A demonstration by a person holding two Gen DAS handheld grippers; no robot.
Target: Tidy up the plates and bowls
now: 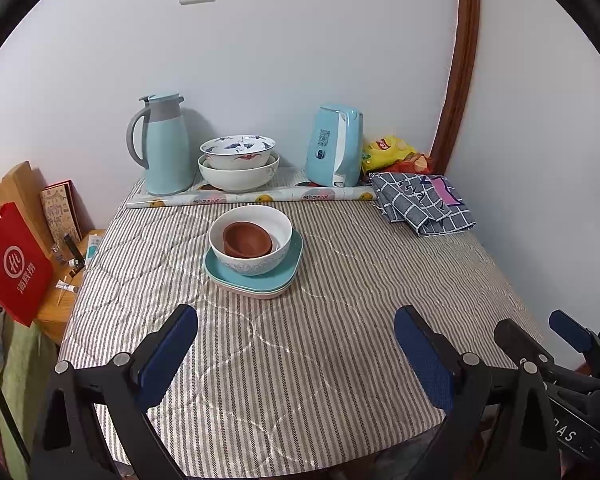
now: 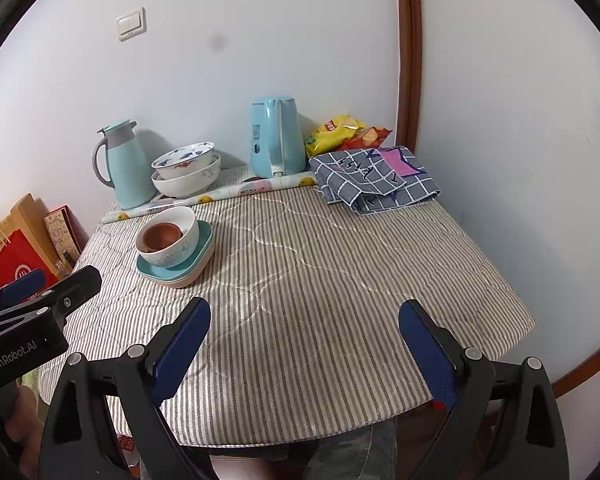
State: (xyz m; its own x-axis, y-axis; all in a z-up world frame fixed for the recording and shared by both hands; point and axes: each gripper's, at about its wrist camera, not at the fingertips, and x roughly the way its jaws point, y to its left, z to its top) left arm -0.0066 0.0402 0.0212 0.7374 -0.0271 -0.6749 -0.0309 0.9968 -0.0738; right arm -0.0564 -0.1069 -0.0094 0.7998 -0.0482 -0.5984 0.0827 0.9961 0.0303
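Both grippers are hanging wide open and empty at the near table edge. The bowl stack (image 1: pixel 251 241) is sitting on plates (image 1: pixel 256 278) mid-table: dead ahead of the left gripper (image 1: pixel 296 354), off to the far left of the right gripper (image 2: pixel 305 350). Left looks nearer.

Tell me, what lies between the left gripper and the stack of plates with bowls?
Only bare striped tablecloth lies between the left gripper and the stack of plates; the left wrist view shows this.
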